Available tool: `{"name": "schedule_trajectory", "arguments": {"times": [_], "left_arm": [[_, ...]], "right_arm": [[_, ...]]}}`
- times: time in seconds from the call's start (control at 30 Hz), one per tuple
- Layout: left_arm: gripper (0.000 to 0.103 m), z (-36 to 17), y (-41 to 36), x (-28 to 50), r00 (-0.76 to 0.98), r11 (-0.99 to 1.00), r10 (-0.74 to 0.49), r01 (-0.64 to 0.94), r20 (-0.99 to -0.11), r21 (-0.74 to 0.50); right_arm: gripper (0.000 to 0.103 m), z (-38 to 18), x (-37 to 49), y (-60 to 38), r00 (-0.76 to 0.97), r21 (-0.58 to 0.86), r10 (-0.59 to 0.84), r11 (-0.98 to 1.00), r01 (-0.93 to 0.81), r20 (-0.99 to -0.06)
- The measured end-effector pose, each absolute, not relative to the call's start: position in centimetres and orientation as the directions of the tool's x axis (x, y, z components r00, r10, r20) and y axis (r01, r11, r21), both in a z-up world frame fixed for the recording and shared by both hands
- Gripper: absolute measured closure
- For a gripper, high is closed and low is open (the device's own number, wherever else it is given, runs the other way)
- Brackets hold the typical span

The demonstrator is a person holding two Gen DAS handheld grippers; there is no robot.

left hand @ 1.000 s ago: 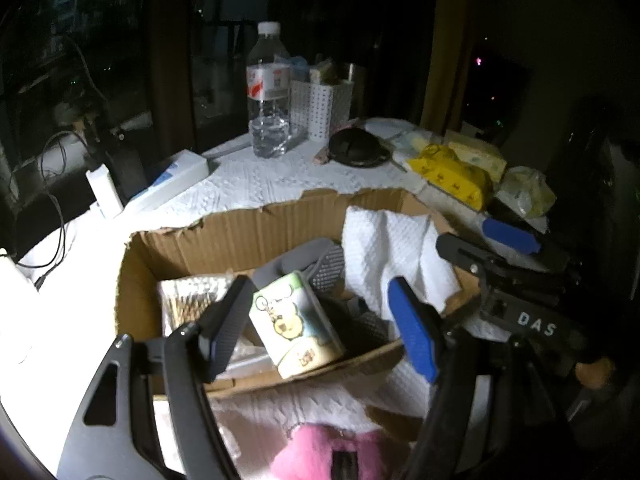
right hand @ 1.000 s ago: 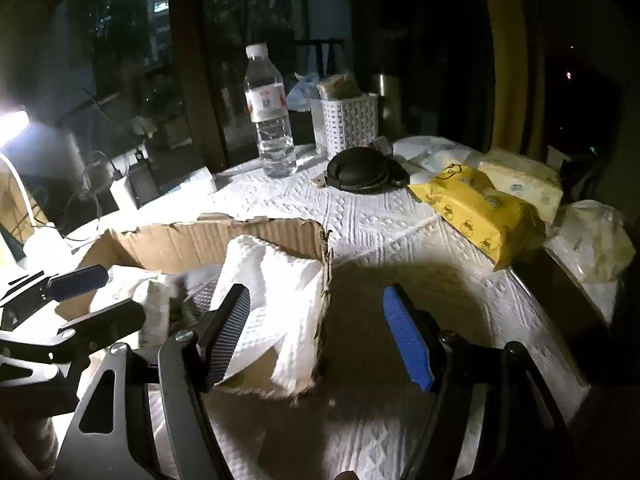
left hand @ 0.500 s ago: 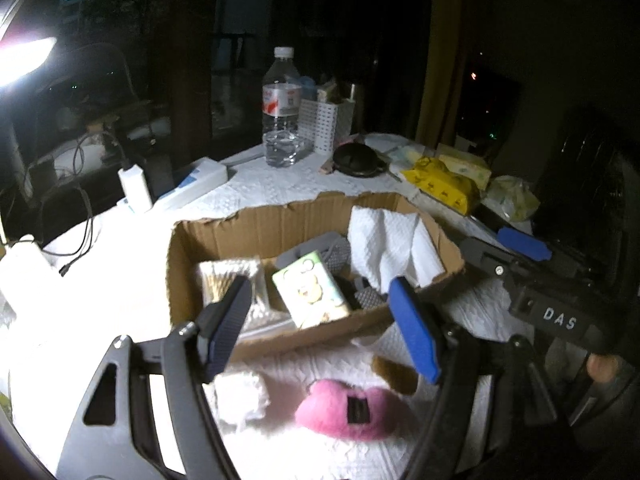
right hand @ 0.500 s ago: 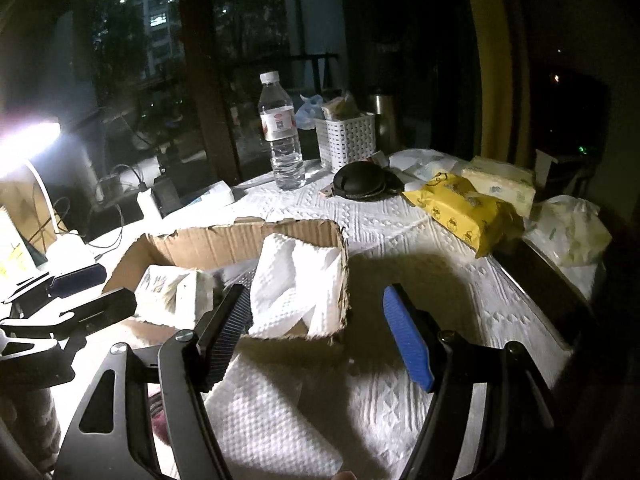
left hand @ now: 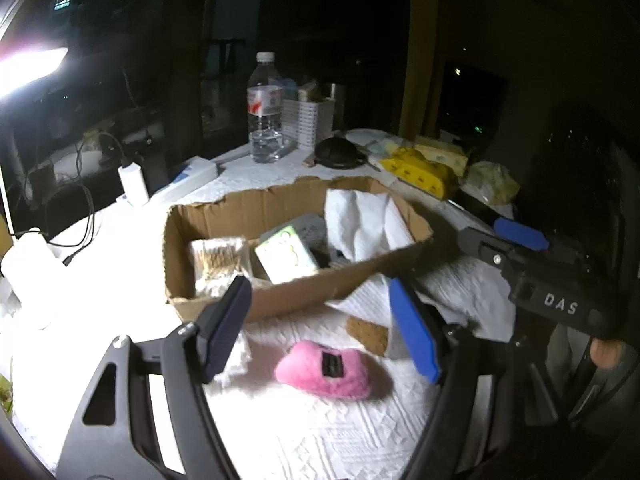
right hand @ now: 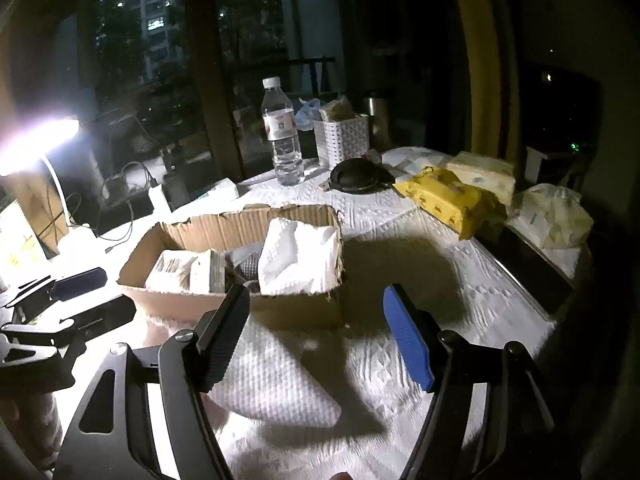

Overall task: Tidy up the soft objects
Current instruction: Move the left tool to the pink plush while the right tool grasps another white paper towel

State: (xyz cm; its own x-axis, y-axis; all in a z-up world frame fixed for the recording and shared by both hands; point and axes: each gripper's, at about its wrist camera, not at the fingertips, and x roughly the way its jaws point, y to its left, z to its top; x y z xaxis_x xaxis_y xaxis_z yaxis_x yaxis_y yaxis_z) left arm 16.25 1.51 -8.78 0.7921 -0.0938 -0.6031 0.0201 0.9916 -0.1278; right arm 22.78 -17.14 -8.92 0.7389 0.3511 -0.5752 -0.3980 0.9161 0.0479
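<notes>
A: Looking along your left gripper [left hand: 320, 328], you can see its fingers [left hand: 226, 324] spread apart with nothing between the pads; the pink plush toy [left hand: 326, 370] lies on the table [left hand: 304, 432] just below and between them, untouched.

B: Which way does the toy run?

A: Its long axis goes left to right across the view, tilted a little so the right end sits nearer you. The dark patch on its top faces up. It rests in front of the near wall of the cardboard box [left hand: 288, 300], close to it but apart.

B: And your right gripper [right hand: 316, 336]?

A: Its fingers [right hand: 408, 340] stand wide and empty too, held over a folded white towel [right hand: 272, 380] on the table. That towel's long axis runs from the far left to the near right, one corner pointing towards you at the right.

B: What is in the box?

A: The box's long side runs left to right. Inside, a crumpled white cloth [left hand: 362, 224] stands up at the right end, a small tissue pack [left hand: 286, 256] leans in the middle, and a clear pack of cotton swabs [left hand: 218, 258] sits at the left. A yellow tissue pack [right hand: 444, 198] lies on the far right of the table, its length slanting from far left to near right.
</notes>
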Motion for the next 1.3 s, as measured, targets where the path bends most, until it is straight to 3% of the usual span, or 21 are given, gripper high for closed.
{"name": "schedule_trajectory", "arguments": {"times": [0.57,0.8,1.3], "left_arm": [[0.03,-12.6,0.2,15.6,0.749,0.993,-0.077,0.001,-0.658,-0.116],[0.027,-14.1,0.4,16.0,0.719,0.992,-0.074,-0.016,-0.691,-0.122],[0.023,-17.2,0.7,17.4,0.64,0.992,-0.083,-0.017,-0.764,-0.122]], "right_arm": [[0.03,-11.6,21.9,-18.8,0.7,0.061,0.352,0.912,-0.405,-0.621],[0.019,-13.3,22.4,-18.2,0.653,0.105,0.396,0.893,-0.437,-0.646],[0.019,-17.0,23.3,-16.6,0.536,0.147,0.431,0.858,-0.491,-0.726]]}}
